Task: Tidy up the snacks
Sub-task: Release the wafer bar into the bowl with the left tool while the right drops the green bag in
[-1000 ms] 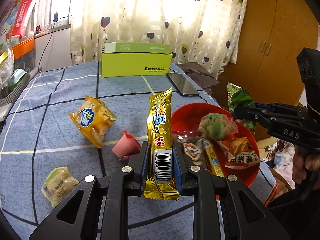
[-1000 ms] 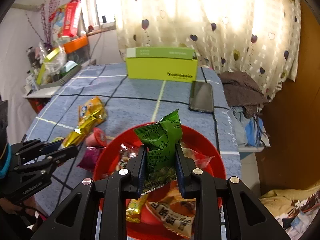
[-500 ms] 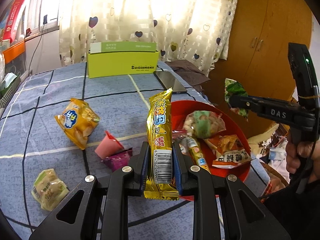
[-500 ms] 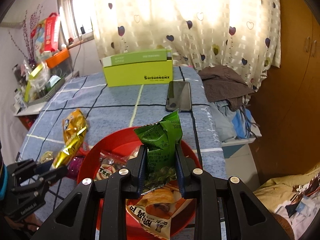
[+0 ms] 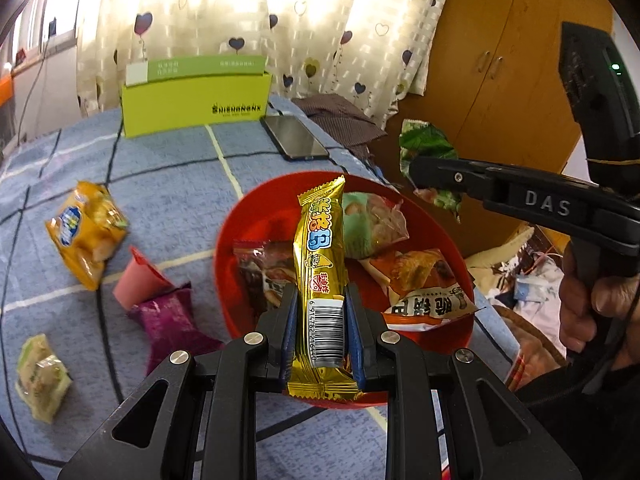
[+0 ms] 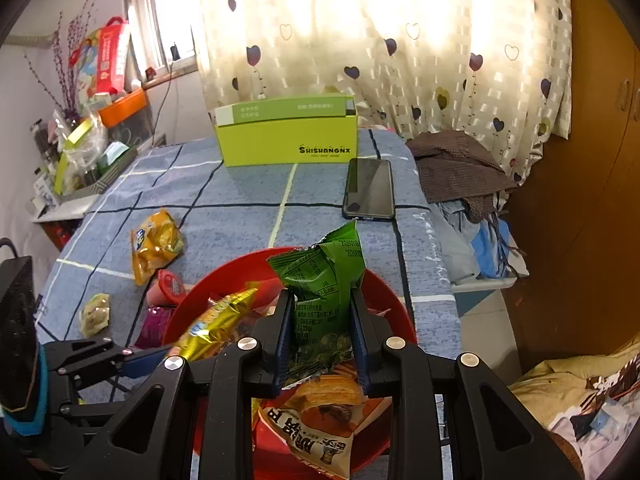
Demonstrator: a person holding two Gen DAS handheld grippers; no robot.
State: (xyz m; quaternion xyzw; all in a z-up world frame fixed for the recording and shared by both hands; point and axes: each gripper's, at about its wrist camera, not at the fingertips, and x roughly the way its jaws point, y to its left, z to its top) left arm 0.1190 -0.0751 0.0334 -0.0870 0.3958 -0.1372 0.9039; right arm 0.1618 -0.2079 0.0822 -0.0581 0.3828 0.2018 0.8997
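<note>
On the left part of the counter (image 5: 168, 184), which is covered in a blue checked cloth, a small pale green packet (image 5: 40, 376) lies nearest the front edge, with an orange snack bag (image 5: 86, 232) farther back and a pink packet (image 5: 138, 280) touching a purple packet (image 5: 172, 320) just to the right of them. A lime-green box (image 5: 196, 100) stands at the far edge, and a dark phone (image 5: 294, 138) lies flat just beside its right end, near the right edge. Toward the right edge sits the red bowl (image 5: 240, 232), which holds several snacks: a brownish clear packet (image 5: 260, 268) on its left side, a pale green bag (image 5: 368, 224) toward the back and an orange bag with large printed characters (image 5: 424, 292) on its right side. The left tongs (image 5: 320, 332) are clamped narrow on the lower part of a long gold snack bar (image 5: 320, 260), barcode facing the camera, which stands upright over the near half of the bowl. In the right wrist view the right tongs (image 6: 322, 328) are closed on a crumpled green snack bag (image 6: 324, 280), held above the bowl (image 6: 384, 292) with the orange bag (image 6: 320, 420) lying beneath it; the gold bar (image 6: 216, 328) juts in from the left over the bowl's near left rim. In the left wrist view the right tongs reach in from the right with a hand (image 5: 588, 304) on the grip, the green bag (image 5: 428, 148) hanging beyond the bowl's far right rim.
</note>
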